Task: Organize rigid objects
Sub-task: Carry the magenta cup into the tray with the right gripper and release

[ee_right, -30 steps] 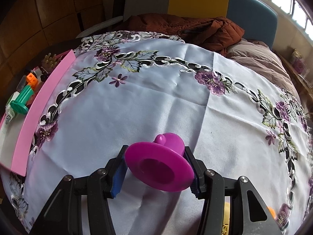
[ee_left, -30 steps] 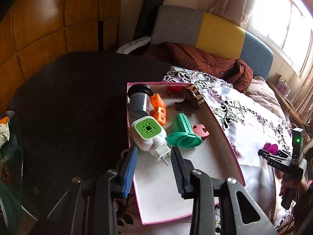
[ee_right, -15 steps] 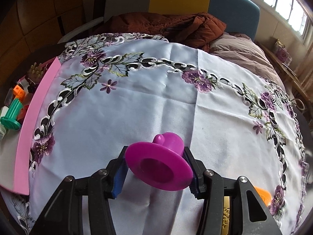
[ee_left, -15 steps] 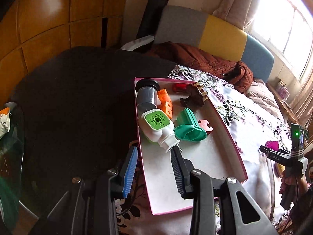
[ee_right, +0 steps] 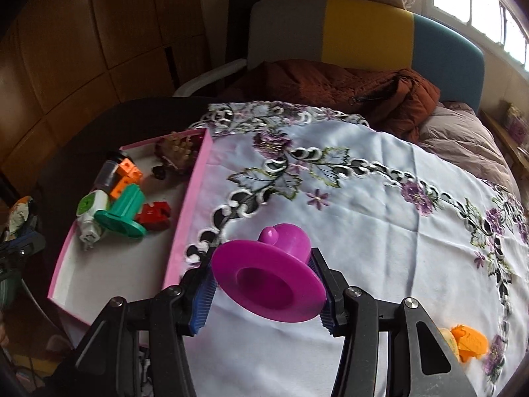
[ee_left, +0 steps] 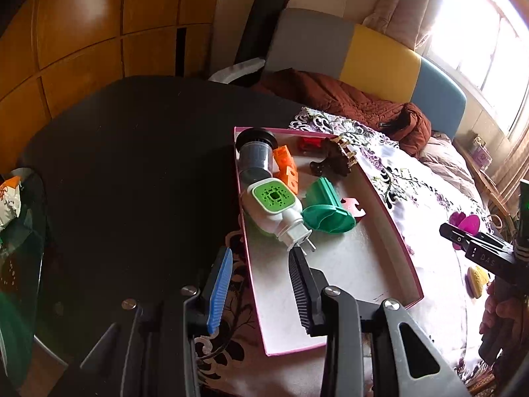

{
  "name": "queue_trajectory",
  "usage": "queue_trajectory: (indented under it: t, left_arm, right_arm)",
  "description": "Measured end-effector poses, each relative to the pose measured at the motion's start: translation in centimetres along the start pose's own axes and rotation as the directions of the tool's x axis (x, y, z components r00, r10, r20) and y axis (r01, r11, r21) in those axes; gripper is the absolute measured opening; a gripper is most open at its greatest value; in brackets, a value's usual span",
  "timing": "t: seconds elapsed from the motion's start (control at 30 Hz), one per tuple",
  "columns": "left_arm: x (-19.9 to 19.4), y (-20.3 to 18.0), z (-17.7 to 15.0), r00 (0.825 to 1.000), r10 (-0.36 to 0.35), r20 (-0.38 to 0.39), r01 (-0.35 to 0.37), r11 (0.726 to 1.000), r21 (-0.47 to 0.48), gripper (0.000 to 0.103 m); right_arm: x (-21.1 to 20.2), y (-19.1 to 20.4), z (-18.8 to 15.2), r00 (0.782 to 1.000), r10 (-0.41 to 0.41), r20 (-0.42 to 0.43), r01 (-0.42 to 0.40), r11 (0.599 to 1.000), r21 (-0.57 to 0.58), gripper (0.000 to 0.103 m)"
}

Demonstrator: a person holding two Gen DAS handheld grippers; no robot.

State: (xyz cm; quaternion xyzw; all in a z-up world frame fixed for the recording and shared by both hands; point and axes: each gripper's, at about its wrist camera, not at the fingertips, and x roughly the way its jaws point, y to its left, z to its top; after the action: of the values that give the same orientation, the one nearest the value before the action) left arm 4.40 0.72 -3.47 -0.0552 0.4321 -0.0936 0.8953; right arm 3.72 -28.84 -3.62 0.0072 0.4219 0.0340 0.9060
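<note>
Right gripper [ee_right: 264, 292] clamping magenta flanged piece [ee_right: 269, 278]; left gripper [ee_left: 259, 284] open, empty; lower onto bare floor of pink tray [ee_right: 191, 205], clear of green piece [ee_right: 124, 215]

A white embroidered tablecloth [ee_right: 363, 218] with purple flowers covers the dark desk [ee_left: 132, 172], with a rust-brown quilted jacket [ee_right: 347, 92] heaped against a grey, yellow and blue headboard [ee_right: 363, 29] beyond.

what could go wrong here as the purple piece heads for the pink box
The right gripper pinches the purple flanged piece by its narrow stem, so the wide flange could twist or slip out. The far half of the pink box is crowded; dropped there, it may knock the green flanged piece. The box wall could also catch the flange.
</note>
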Motion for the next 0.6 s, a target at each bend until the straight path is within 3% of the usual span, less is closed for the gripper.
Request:
queue_trajectory:
  t: [0.3, 0.6]
  left_arm:
    - [0.0, 0.9, -0.3, 1.0, 0.016, 0.004, -0.016, 0.999, -0.028, 0.035]
    - [0.4, 2.0, -0.7, 0.999, 0.039, -0.01, -0.04, 0.998, -0.052, 0.035]
  right_arm:
    - [-0.4, 8.0, 1.0, 0.985, 0.172, 0.01, -0.169, 0.975, -0.143, 0.053]
    - [3.0, 11.0, 0.7, 0.978, 0.185, -0.092, -0.2, 0.961, -0.192, 0.053]
